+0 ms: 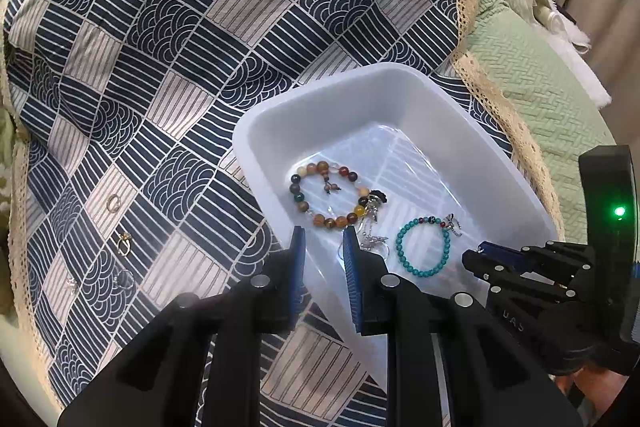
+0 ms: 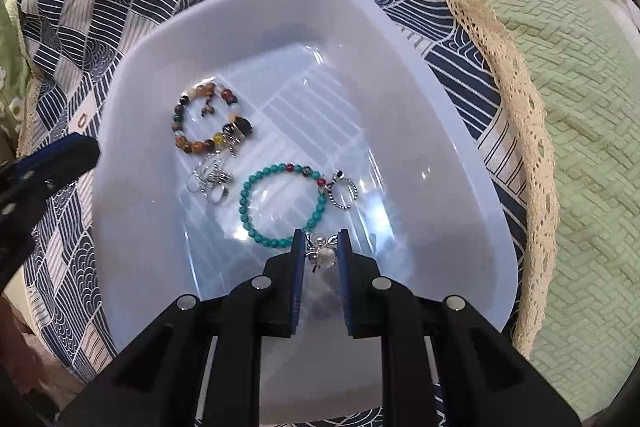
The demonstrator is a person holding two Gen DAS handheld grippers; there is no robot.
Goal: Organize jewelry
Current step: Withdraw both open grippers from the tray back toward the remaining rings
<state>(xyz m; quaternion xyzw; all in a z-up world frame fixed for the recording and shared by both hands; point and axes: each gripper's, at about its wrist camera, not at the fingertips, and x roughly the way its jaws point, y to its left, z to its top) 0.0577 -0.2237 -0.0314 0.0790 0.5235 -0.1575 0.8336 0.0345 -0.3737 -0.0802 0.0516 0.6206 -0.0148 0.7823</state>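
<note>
A white plastic bin sits on a blue patterned cloth. In it lie a brown bead bracelet, a turquoise bead bracelet, silver pieces and a twisted silver ring. My right gripper is over the bin, its jaws close around a silver pearl ornament; it also shows in the left wrist view. My left gripper is open and empty over the bin's near-left rim. Three rings lie on the cloth: a gold band, a gold ring and a silver ring.
The patterned cloth has a lace edge and lies over a green quilted cover. A small silver piece lies near the cloth's left edge. A white fluffy item lies at the far right.
</note>
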